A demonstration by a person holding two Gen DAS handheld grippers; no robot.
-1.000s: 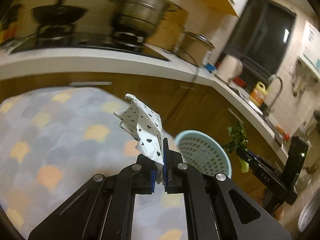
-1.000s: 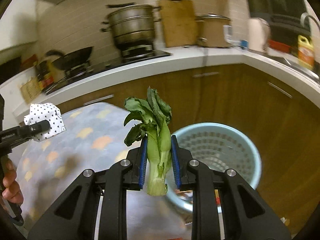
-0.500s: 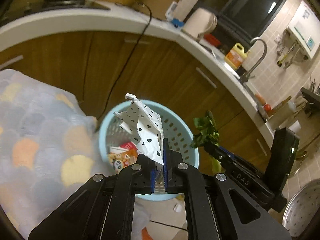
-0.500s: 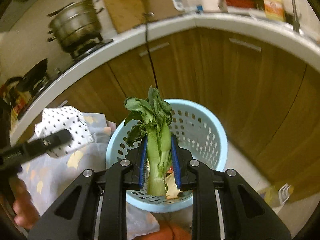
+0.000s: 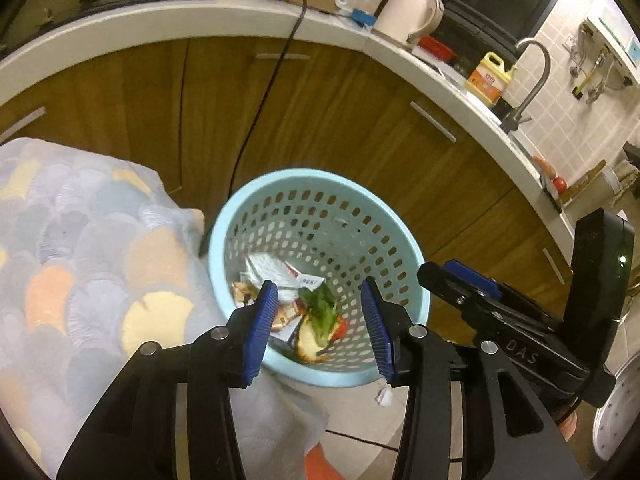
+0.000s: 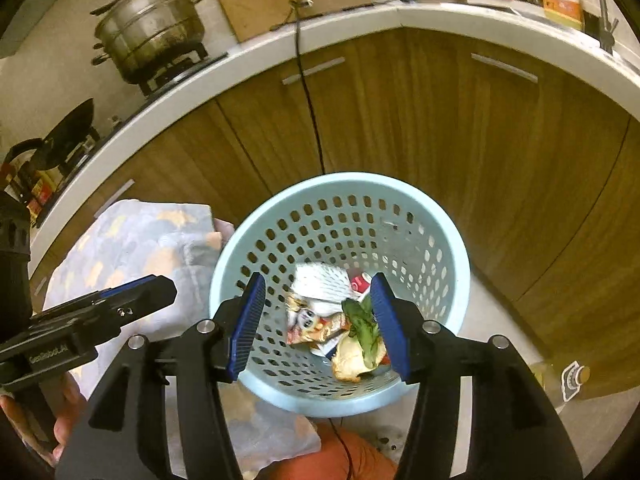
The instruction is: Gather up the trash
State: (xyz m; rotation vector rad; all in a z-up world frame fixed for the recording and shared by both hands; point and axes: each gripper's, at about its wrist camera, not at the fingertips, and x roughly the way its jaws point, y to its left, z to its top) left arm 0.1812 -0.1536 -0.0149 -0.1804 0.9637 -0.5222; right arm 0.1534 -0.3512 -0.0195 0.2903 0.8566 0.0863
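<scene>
A light blue perforated trash basket (image 5: pixel 404 268) (image 6: pixel 448 240) stands on the floor by the wooden cabinets. Inside lie the white paper with black hearts (image 6: pixel 320 282), the green leafy vegetable (image 5: pixel 322 312) (image 6: pixel 366 330), snack wrappers (image 6: pixel 316 326) and a peel (image 6: pixel 346 362). My left gripper (image 5: pixel 320 330) is open and empty above the basket's near rim. My right gripper (image 6: pixel 318 320) is open and empty over the basket; it also shows in the left wrist view (image 5: pixel 460 280).
A table with a scallop-pattern cloth (image 5: pixel 80 264) (image 6: pixel 132 248) stands left of the basket. A black cable (image 5: pixel 264 92) hangs from the counter (image 5: pixel 200 20). A kettle (image 5: pixel 412 12), a yellow bottle (image 5: pixel 488 76) and a steel pot (image 6: pixel 152 36) are on it. A bottle (image 6: pixel 576 376) lies on the floor at right.
Both grippers opened over the basket. The heart-patterned paper and the green vegetable dropped out of them and now lie inside the basket.
</scene>
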